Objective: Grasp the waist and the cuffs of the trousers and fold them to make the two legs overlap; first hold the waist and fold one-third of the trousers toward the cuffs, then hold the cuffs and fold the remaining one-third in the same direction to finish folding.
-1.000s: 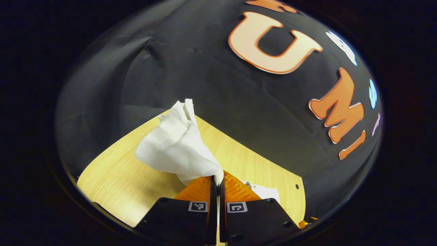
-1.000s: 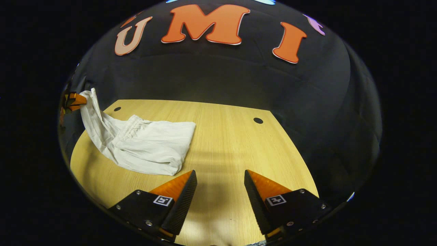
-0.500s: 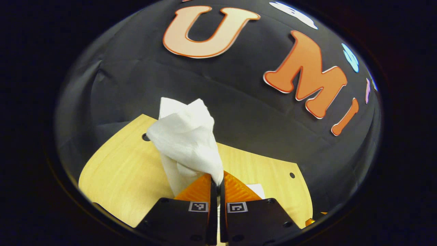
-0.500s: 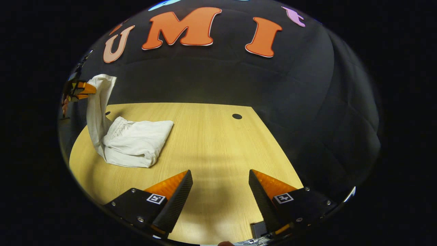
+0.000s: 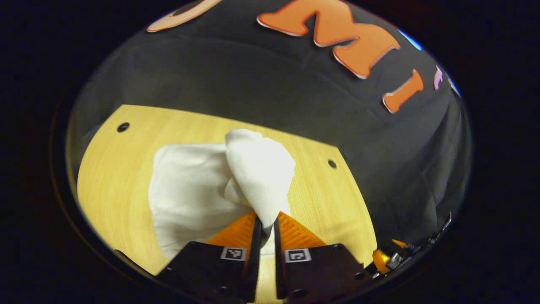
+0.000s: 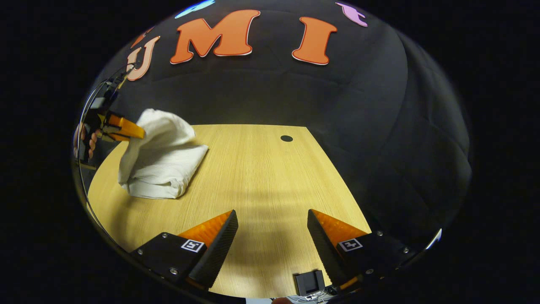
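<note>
My left gripper (image 5: 265,226) is pinching a bunched end of the white trousers (image 5: 202,185) between both fingers; the rest lies folded on the wooden table (image 5: 114,169) just ahead. From the right gripper view I see that gripper and its hand (image 6: 82,141) side-on, lifting the cloth off the pile. My right gripper (image 6: 272,230) hangs spread wide over bare wood, well apart from the trousers, with a small black block (image 6: 309,283) just below it.

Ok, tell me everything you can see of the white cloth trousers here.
The white cloth trousers look soft and creased, lying as a folded bundle on the light wooden table, on its left side in the right gripper view. One end is lifted above the bundle, pinched by the left gripper. The right gripper hangs open, apart from them.
</note>
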{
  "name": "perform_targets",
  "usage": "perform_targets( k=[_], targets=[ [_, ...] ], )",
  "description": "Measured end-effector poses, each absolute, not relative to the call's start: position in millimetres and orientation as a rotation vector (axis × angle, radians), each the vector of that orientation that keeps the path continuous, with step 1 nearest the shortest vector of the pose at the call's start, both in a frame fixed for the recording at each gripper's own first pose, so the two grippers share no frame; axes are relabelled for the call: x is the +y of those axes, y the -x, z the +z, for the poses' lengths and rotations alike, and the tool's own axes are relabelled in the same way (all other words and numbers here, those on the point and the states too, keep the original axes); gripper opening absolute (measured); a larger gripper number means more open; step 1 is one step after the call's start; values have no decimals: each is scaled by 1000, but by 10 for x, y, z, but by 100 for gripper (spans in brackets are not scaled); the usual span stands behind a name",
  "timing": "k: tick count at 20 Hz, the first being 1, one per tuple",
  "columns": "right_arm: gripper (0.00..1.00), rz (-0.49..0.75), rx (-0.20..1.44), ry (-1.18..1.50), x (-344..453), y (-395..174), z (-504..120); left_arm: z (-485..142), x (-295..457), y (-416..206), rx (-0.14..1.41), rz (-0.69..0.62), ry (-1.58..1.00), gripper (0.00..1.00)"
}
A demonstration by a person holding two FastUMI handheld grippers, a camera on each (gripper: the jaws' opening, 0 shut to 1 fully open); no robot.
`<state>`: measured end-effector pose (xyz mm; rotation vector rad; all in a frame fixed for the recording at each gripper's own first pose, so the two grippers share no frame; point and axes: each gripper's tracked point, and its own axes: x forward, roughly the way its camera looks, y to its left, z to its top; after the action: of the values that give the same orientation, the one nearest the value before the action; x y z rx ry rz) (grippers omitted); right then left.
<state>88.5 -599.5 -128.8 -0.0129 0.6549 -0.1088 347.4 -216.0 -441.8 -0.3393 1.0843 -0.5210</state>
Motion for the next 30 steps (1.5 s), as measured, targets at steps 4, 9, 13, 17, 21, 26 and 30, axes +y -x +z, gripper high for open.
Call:
perform_targets(
  k=[4,9,13,17,21,26,30],
  targets=[
    [100,-67,623,15,-5914,-1070,-1128,-4281,-2202,-3580,1025,-543,161,100],
    [100,70,543,-40,-5493,-1346,-795,-3548,-1932,-3933,734,-432,70,99],
    [99,152,452,-7,-5197,-1461,-486,-3008,-1696,-3990,556,-318,-13,99],
    [99,206,396,-28,-5005,-1476,-214,-2595,-1550,-3999,441,-262,-28,99],
    [99,252,344,-93,-4712,-1494,148,-2117,-1190,-3834,315,-210,4,99],
    [99,245,225,-78,-4444,-1470,576,-1733,-848,-3729,212,-189,35,99],
    [99,234,164,-58,-4278,-1404,741,-1598,-724,-3577,176,-167,23,99]
  ],
)
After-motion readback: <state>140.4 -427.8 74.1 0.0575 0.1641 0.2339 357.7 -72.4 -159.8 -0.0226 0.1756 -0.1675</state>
